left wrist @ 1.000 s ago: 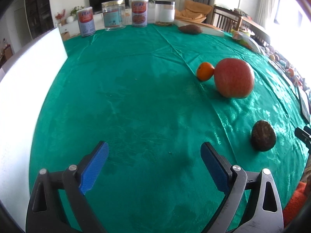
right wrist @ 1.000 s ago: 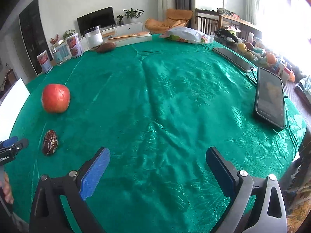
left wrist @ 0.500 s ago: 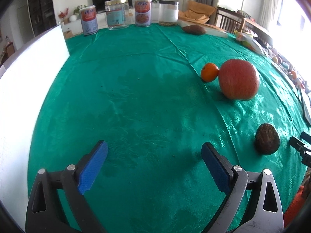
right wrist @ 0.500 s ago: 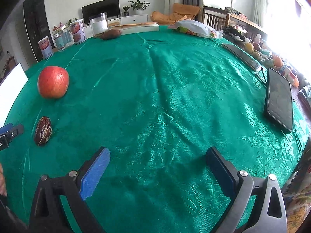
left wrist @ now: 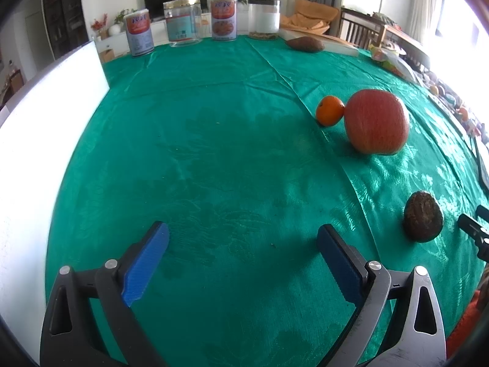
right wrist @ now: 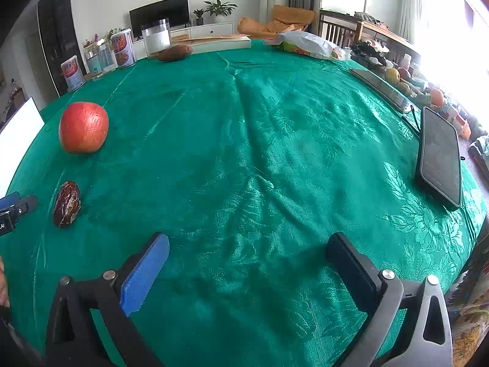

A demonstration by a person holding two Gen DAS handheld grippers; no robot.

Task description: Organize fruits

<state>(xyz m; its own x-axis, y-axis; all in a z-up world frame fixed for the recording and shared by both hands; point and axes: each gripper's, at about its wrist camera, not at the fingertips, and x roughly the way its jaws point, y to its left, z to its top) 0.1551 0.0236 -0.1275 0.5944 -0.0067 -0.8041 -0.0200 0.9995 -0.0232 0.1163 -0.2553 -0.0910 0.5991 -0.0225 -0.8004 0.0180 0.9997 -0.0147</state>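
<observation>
I am seeing the red apple [left wrist: 377, 121] sitting right of centre in the left wrist view with the small orange [left wrist: 329, 110] touching its left side and the dark wrinkled date [left wrist: 423, 216] lying apart at lower right, all on the green tablecloth [left wrist: 220, 153]. My left gripper [left wrist: 243, 244] is hanging wide open over bare cloth with nothing between its fingers, and my right gripper [right wrist: 248, 255] is spreading its jaws wider, also empty. Jars and tins [left wrist: 224, 18] are lining the top edge beside a sweet potato [left wrist: 305, 44], a white board [left wrist: 33, 140] is filling the left, and a phone [right wrist: 440, 156] is lying at the right wrist view's right edge.

Opening right tongs [right wrist: 247, 244] above green tablecloth [right wrist: 275, 153]
</observation>
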